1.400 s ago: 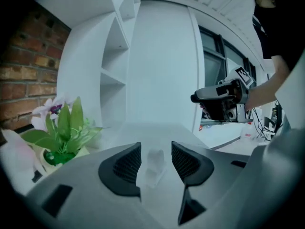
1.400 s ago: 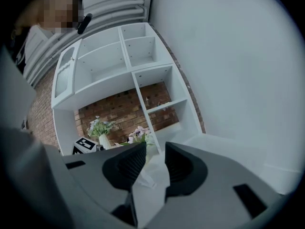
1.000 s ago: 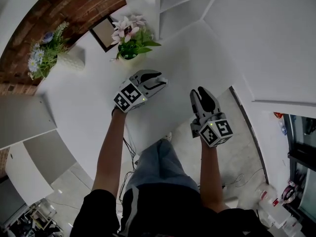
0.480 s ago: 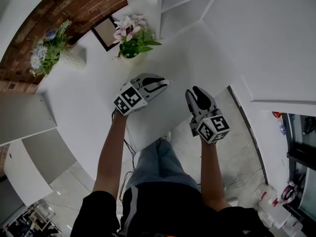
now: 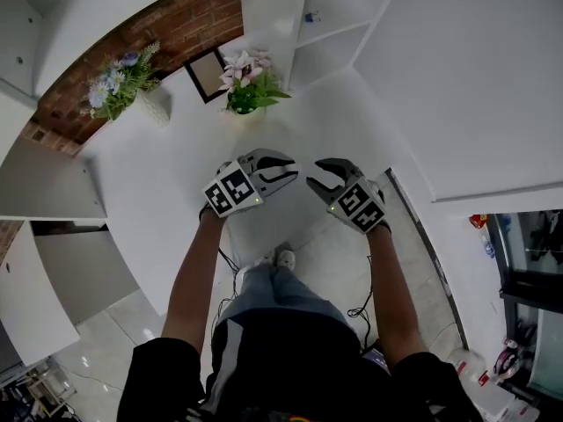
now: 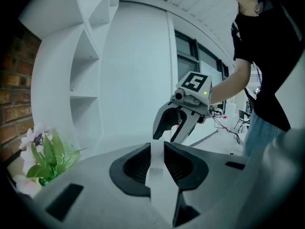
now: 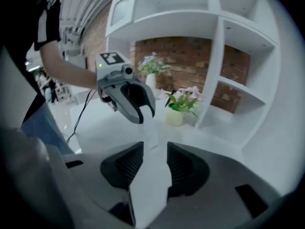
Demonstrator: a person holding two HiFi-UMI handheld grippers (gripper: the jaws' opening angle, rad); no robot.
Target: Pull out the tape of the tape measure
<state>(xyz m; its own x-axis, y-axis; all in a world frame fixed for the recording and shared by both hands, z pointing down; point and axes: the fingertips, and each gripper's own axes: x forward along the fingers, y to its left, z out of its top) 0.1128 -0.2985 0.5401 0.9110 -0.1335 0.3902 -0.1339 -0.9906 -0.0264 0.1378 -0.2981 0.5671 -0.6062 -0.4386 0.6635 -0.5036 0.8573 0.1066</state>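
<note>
Both grippers are held over the white table (image 5: 167, 192), tips facing each other and close together. A white strip, the tape (image 7: 147, 128), comes out of my left gripper (image 7: 140, 117) and runs into the gap of my right gripper (image 7: 155, 149). My left gripper (image 6: 157, 149) is shut on the tape (image 6: 159, 185), with both pads against it. The right gripper's (image 5: 314, 176) jaws are opening; the tape lies between them with a gap on one side. I see no case for the tape measure. In the head view the left gripper (image 5: 288, 167) is left of centre.
A pot of pink flowers (image 5: 249, 86), a vase of blue flowers (image 5: 123, 82) and a picture frame (image 5: 209, 70) stand at the table's far side by the brick wall. White shelving (image 5: 290, 16) rises behind. Cables lie on the floor (image 5: 352, 271) by the person's feet.
My right gripper has swung left and turned until its tips face the left gripper's. The left gripper has stayed about where it was, and its jaws have narrowed.
</note>
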